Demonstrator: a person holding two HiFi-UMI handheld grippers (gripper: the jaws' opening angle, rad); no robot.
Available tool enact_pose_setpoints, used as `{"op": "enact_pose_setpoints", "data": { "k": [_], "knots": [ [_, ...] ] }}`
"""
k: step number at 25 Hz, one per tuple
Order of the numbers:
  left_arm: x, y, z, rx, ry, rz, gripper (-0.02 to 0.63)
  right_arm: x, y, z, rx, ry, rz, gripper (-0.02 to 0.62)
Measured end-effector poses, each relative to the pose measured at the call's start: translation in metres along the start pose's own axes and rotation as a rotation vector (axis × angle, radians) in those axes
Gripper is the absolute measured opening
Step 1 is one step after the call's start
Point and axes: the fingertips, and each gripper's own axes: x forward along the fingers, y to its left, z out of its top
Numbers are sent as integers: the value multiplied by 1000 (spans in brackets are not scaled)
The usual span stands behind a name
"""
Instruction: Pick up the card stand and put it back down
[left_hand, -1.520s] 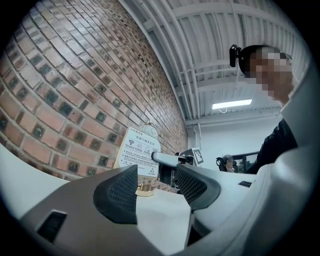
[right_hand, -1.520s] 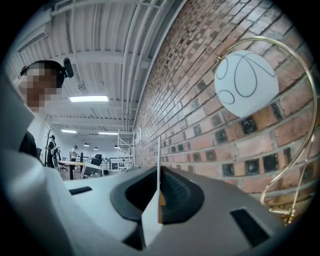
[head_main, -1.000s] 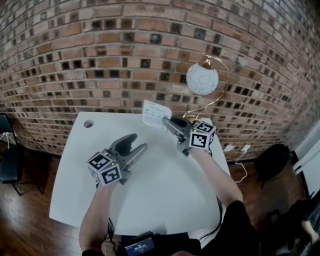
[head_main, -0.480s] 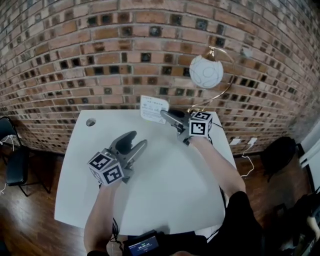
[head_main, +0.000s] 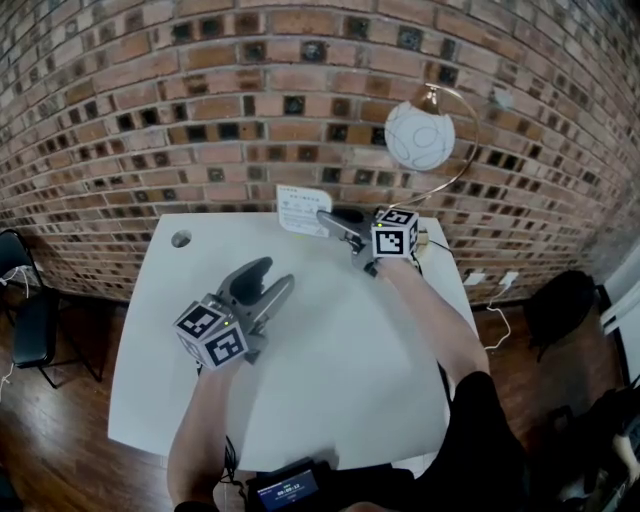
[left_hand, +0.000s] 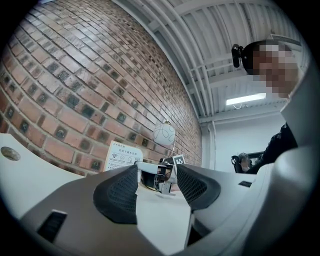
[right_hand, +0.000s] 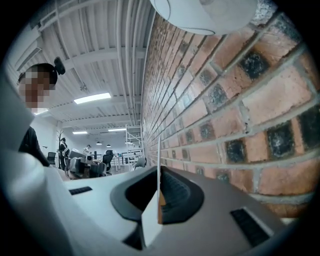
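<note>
While the right gripper (head_main: 325, 218) pinched the card stand (head_main: 303, 210) edge-on at the table's (head_main: 330, 380) far edge by the brick wall (head_main: 200, 120), it looked light, thin and bendy, best gripped low, and the left gripper (head_main: 270, 282) hung open, empty.

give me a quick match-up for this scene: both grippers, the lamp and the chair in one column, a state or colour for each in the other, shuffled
Things:
1. left gripper
2. right gripper
3. lamp
4. chair

States:
a. black, at the head view's far left
b. shut on the card stand
c. open, nothing between its jaws
d. white globe on a curved gold arm

Pairs: 1-c, 2-b, 3-d, 4-a
</note>
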Motion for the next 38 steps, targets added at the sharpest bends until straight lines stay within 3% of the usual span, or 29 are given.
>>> {"op": "enact_pose_setpoints", "data": {
  "k": [16,28,38],
  "knots": [
    [4,-1,-1,11,15,22,235,39,-23,-24,8,78,29,28],
    [2,11,-5,-14,23,85,235,46,-32,-35,4,140,58,31],
    [1,15,-4,-21,24,93,235,39,-55,-48,-62,235,-97,83]
  ]
}}
